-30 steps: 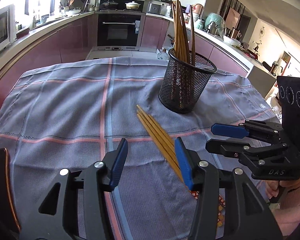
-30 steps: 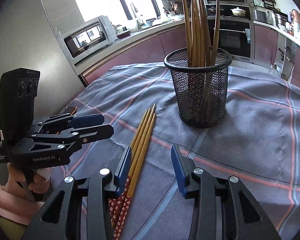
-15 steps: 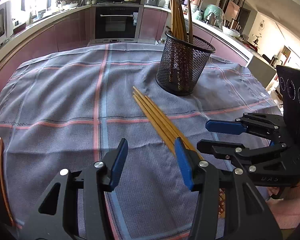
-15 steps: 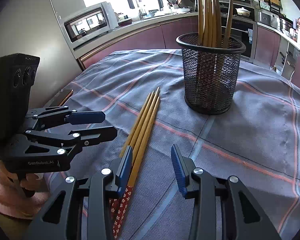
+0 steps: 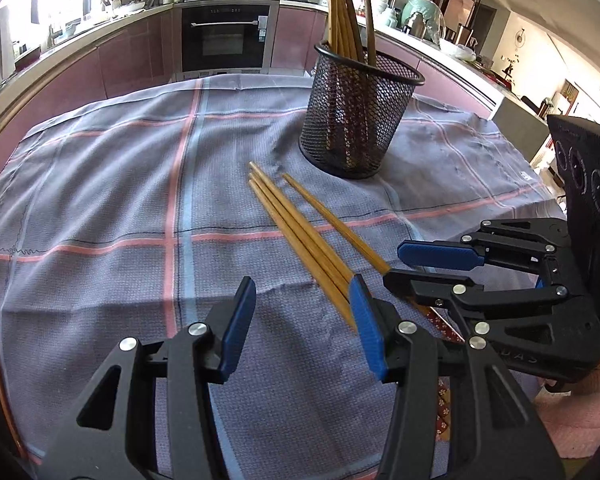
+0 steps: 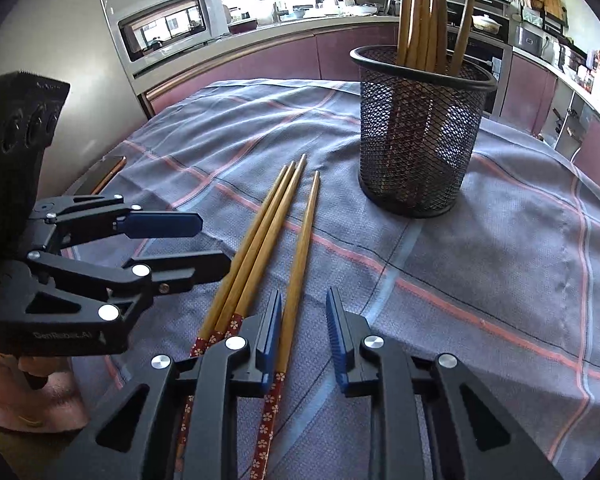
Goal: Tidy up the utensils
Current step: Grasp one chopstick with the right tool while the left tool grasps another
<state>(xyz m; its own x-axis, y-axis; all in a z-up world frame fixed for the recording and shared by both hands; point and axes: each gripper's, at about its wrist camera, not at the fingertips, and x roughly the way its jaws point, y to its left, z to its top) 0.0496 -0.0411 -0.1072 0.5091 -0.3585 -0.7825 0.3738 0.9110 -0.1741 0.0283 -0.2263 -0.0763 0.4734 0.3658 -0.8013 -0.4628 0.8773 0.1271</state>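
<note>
Both grippers open w/ nothing held: right gripper [image 6: 303,334] has one chopstick [image 6: 301,248] between its fingers on the cloth [image 6: 500,264], three others [image 6: 256,248] beside, left gripper [image 5: 300,332] near, mesh cup [image 6: 418,136] behind.

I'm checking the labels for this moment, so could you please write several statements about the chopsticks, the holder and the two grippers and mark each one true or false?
1. Four chopsticks lie loose on the checked cloth. True.
2. The mesh holder is tipped on its side. False: it stands upright, with chopsticks inside.
3. One loose chopstick lies slightly apart from the other three. True.
4. The right gripper is shut on a chopstick. False: its fingers are open, straddling the separated chopstick.
5. The left gripper holds nothing. True.
6. The loose chopsticks have plain handle ends. False: the ends are red with a flower pattern.
</note>
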